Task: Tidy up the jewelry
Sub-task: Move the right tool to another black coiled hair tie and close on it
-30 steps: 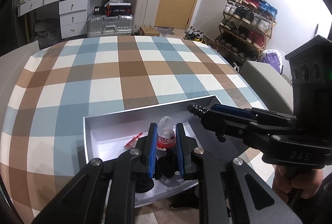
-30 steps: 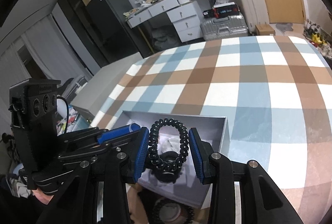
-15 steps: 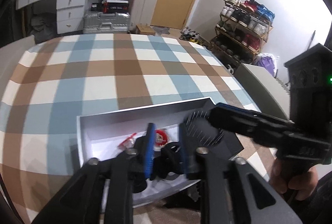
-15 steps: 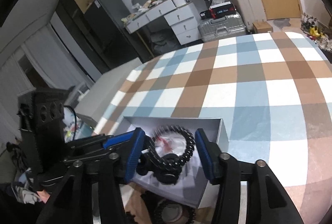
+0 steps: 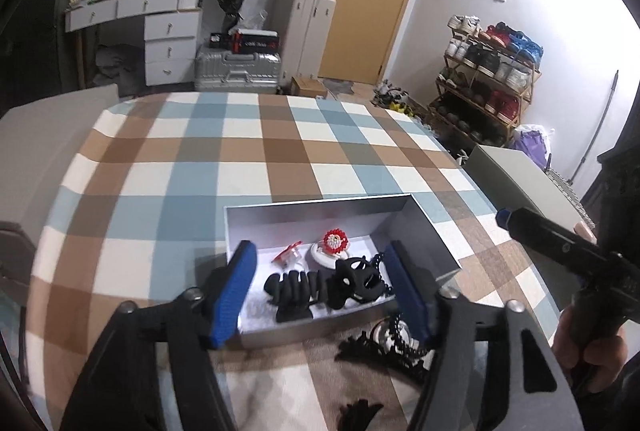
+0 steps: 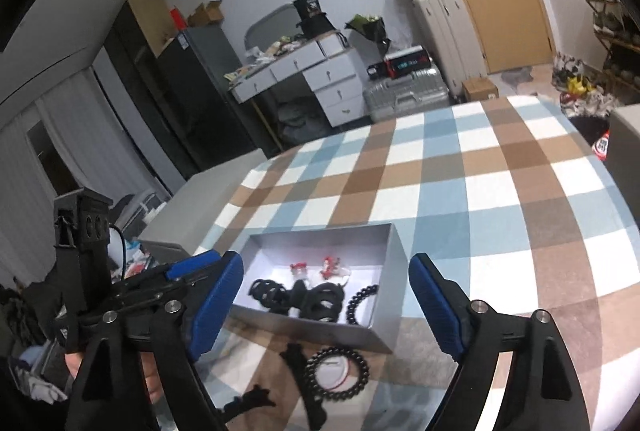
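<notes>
A grey open box (image 5: 424,227) (image 6: 390,259) sits on the checked tablecloth near the front edge. Inside lie a red-and-white ring (image 5: 334,245), a small red piece (image 5: 288,253), black hair clips (image 5: 304,289) (image 6: 304,297) and a black bead string (image 6: 360,301). My left gripper (image 5: 324,287) is open and empty, just above the box's near side. My right gripper (image 6: 324,303) is open and empty, above the box. In front of the box lie a black bead bracelet on a white disc (image 6: 336,373) (image 5: 390,335) and black hair clips (image 6: 298,371).
The table (image 5: 240,159) carries a blue, brown and white checked cloth. A grey box lid (image 5: 516,183) stands off the right edge. Suitcases (image 5: 236,69), drawers and a shoe rack (image 5: 484,79) stand behind.
Both grippers opened. The left one let go of the red-and-white ring and the right one let go of the black coil band; both items now lie in the box. Both grippers pulled back.
</notes>
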A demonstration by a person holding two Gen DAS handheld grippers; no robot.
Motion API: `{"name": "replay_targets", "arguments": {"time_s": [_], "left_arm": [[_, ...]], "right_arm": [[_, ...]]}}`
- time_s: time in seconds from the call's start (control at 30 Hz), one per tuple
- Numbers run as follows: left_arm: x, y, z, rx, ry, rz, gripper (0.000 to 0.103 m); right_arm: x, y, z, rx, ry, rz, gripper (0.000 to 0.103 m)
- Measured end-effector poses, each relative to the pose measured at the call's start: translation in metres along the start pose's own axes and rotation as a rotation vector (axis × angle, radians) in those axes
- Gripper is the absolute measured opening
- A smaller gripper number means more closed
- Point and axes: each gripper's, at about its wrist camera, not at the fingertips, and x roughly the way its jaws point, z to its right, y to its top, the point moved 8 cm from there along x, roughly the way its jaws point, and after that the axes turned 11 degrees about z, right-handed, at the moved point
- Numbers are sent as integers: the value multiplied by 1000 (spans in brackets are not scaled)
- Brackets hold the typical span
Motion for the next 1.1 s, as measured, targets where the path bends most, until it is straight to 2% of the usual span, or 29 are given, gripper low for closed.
{"name": "replay_targets", "arguments": {"time_s": [0.1,0.17,0.23,0.33,0.5,0.6,0.8,1.03,1.1], "left_arm": [[-8,0,-2,10,30,17,66],[-13,0,-7,13,79,35,76],[-19,0,-12,16,127,62,82],[-27,-1,-17,11,161,81,82],[-32,-16,-26,-22,194,80,89],[-35,-26,-32,-41,219,78,97],[-36,-49,-24,-3,199,36,98],[-35,-70,-24,2,180,-21,98],[-34,-74,-25,2,181,-34,98]], "right_arm": [[-8,-1,-13,-31,11,6,88],[-12,-2,-21,-52,20,11,91],[-17,-4,-28,-72,27,19,94],[-23,-10,-33,-91,24,19,97],[-26,-34,-29,-85,-1,-32,98],[-22,-53,-18,-49,-17,-87,98],[-6,-99,4,11,-55,-228,98],[4,-106,13,24,-86,-248,97],[9,-107,15,7,-107,-258,94]]}}
